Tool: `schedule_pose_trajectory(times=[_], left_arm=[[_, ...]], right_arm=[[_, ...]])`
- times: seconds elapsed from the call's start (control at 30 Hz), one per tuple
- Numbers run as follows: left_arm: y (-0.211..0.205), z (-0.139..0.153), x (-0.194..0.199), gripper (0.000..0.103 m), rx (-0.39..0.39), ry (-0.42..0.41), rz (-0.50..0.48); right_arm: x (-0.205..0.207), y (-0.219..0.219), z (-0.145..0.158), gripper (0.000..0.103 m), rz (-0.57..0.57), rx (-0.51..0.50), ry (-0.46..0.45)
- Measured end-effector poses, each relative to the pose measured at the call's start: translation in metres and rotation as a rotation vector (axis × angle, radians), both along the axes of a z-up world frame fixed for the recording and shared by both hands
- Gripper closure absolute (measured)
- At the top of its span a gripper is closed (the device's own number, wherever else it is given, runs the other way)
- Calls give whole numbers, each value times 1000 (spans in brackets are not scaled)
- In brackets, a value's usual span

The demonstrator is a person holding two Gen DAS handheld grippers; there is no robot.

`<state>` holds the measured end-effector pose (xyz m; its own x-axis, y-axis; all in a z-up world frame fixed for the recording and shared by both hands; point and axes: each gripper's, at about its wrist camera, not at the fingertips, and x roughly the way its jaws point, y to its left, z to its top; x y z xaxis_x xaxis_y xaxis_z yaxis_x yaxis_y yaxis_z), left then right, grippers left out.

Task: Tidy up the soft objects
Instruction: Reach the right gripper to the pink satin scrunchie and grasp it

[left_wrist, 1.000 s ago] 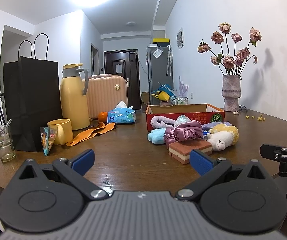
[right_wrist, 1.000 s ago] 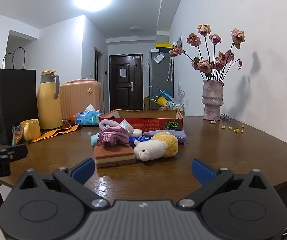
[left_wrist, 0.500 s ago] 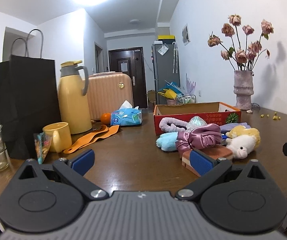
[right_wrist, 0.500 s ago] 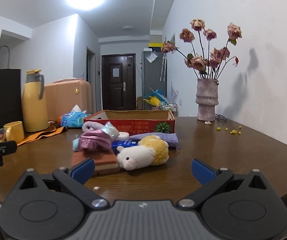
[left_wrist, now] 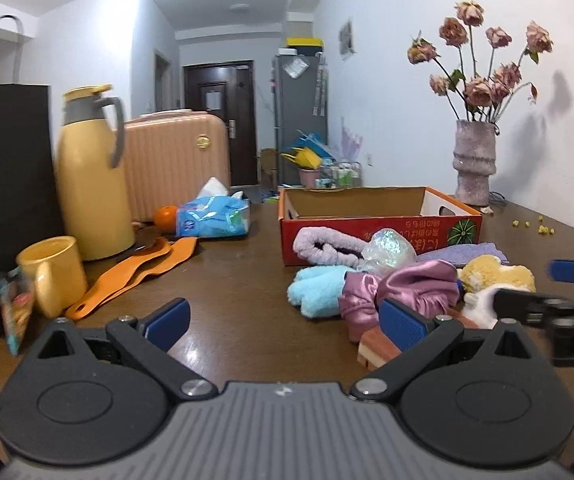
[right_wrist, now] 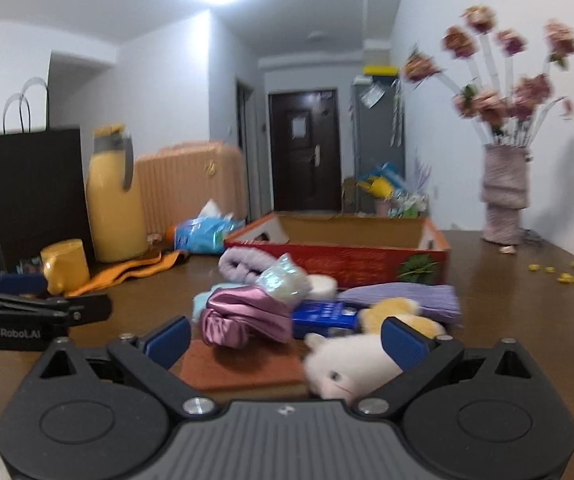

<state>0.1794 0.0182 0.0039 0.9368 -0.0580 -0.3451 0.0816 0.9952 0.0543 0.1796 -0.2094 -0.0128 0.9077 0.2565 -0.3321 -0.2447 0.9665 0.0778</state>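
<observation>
Dark wooden worktop (left_wrist: 239, 280), white walls, door behind red box (left_wrist: 379, 220). Soft pile just in front of box: pink scrunchie (right_wrist: 243, 316), plush sheep (right_wrist: 351, 364). Left gripper (left_wrist: 283, 320) fingers apart, empty. Right gripper (right_wrist: 285, 338) fingers closing, sheep between, untouched. Blue packet (right_wrist: 323, 314) only in right view.

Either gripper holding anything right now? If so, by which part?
Nothing is held. The left gripper is open over bare table. The right gripper has its jaws closing, wide around the plush sheep and sponge block, with no pad pressing on either.
</observation>
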Motion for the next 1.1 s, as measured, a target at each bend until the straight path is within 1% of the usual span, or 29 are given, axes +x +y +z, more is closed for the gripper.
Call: schedule_pose_trajectory(times=[0.03, 0.07, 0.1, 0.13, 0.17, 0.2, 0.23, 0.27, 0.3, 0.4, 0.47, 0.6, 0.67, 0.7, 0.73, 0.83, 0.9, 0.93, 1.03, 1.1], left_arm=[[0, 0, 8, 6, 5, 0, -3], [0, 0, 20, 12, 4, 10, -7], [0, -1, 29, 15, -2, 23, -9], [0, -1, 39, 22, -9, 41, -12], [0, -2, 50, 27, -18, 65, -20], [1, -3, 63, 27, -35, 96, -39], [1, -4, 70, 31, -51, 114, -51], [2, -6, 79, 32, -65, 131, -63], [1, -7, 87, 32, -73, 141, -76], [-6, -9, 99, 32, -57, 146, -92], [-9, -8, 100, 32, -54, 139, -97], [-4, 4, 85, 31, -77, 123, -78], [0, 12, 71, 27, -81, 106, -74], [0, 15, 60, 23, -77, 94, -65], [-1, 18, 51, 22, -75, 90, -56], [-7, 21, 23, 22, -88, 92, -70], [-14, 16, 5, 22, -108, 105, -86], [-17, 11, -1, 22, -120, 122, -93], [-28, -5, -12, 22, -124, 179, -113], [-35, -14, -13, 22, -114, 214, -120]], right_arm=[[10, 6, 1, 18, 5, 2, 16], [22, 10, 1, 21, 14, 18, 32], [33, 11, 0, 23, 23, 39, 49], [45, 13, 0, 29, 30, 63, 73], [57, 14, -1, 32, 28, 82, 98], [67, 15, -2, 41, 28, 98, 124], [76, 17, -4, 60, 32, 111, 152], [85, 17, -8, 70, 42, 126, 179], [90, 17, -10, 86, 53, 141, 193], [99, 12, -17, 97, 60, 168, 208], [97, 9, -15, 98, 82, 183, 193], [82, 11, 6, 99, 177, 208, 128], [69, 9, 17, 99, 219, 225, 107], [62, 7, 20, 99, 241, 233, 101], [53, 4, 22, 98, 278, 246, 103], [27, -8, 20, 98, 347, 270, 143], [12, -18, 10, 98, 361, 259, 201], [9, -24, 1, 98, 347, 254, 244], [8, -47, -22, 97, 251, 298, 347], [8, -55, -30, 95, 191, 298, 349]])
